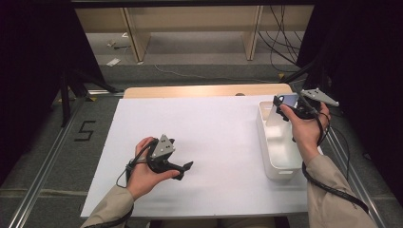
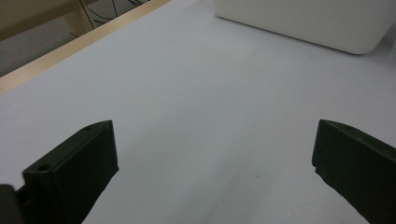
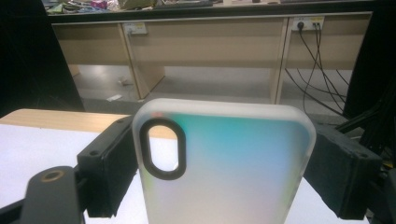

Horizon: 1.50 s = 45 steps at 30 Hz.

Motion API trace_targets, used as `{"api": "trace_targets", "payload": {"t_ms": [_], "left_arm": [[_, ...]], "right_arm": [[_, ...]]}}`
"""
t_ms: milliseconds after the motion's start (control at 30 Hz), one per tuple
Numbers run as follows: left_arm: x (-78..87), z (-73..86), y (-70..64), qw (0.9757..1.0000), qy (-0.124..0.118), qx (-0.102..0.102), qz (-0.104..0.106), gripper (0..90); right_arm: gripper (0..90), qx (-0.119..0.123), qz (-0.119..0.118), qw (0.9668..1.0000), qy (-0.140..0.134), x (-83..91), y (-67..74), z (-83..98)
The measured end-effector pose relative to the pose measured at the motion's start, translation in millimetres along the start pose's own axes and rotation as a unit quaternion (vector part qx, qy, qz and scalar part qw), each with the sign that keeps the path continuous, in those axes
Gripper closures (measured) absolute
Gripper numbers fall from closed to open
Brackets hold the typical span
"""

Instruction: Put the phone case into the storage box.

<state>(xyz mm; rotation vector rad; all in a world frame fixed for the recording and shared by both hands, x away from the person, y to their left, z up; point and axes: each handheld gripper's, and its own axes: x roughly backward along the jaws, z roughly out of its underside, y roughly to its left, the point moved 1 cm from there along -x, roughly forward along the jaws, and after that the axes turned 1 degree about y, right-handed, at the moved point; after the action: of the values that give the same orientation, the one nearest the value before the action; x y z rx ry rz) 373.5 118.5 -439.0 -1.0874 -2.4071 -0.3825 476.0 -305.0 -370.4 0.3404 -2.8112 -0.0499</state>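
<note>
Right gripper view: a frosted, translucent phone case (image 3: 229,163) with a teal-to-pale sheen and a dark-rimmed oval camera cutout at its ten o'clock corner stands upright between the jaws of our right tool (image 3: 224,172), which are clamped on its two long edges. In the high view we hold the phone case (image 1: 288,99) at about two o'clock on the tabletop (image 1: 214,137), over the far end of the white bin (image 1: 280,167) that sits along the three o'clock side.

We judge the case light and somewhat flexible, a thin shell that would bow if squeezed hard across its width; its smooth matte sides look liable to slip, so a moderate grip across the long edges near the middle, as now, seems the safest hold, well clear of the weaker rim round the cutout. It looks unlikely to break if let fall into the bin.

The right tool (image 1: 295,108) rests in our right hand (image 1: 306,126), the grey plate at its one o'clock. Our left tool (image 1: 183,168), at about eight o'clock on the white sheet, lies in the left hand (image 1: 142,171) with its jaws standing wide apart and nothing between them; the left gripper view looks across bare white tabletop (image 2: 201,93) toward the bin's wall (image 2: 308,23) at one o'clock.
</note>
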Motion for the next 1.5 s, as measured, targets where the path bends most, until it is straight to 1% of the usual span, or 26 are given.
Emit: {"api": "trace_targets", "payload": {"t_ms": [400,667,900,1167,1500], "left_arm": [[0.2,-0.1,0.3,1.0,-0.001,-0.001,-0.002,0.0],[1.0,-0.7,0.1,1.0,-0.002,-0.001,-0.002,0.0],[0.6,-0.7,-0.3,1.0,-0.003,0.0,-0.001,0.0],[1.1,-0.9,0.4,1.0,-0.004,-0.001,-0.001,0.0],[0.8,-0.9,0.3,1.0,-0.004,0.001,-0.001,0.0]], "right_arm": [[18.2,-0.001,0.001,1.0,0.01,-6.1,0.7,-1.0],[18.1,0.001,0.003,1.0,0.009,-9.5,0.0,-1.1],[18.2,0.001,0.006,0.9998,0.018,-14.5,-0.6,-0.9],[18.1,0.003,0.003,0.9996,0.027,-21.0,1.4,-0.3],[18.2,-0.001,0.005,0.9995,0.033,-24.0,-1.8,-3.2]]}}
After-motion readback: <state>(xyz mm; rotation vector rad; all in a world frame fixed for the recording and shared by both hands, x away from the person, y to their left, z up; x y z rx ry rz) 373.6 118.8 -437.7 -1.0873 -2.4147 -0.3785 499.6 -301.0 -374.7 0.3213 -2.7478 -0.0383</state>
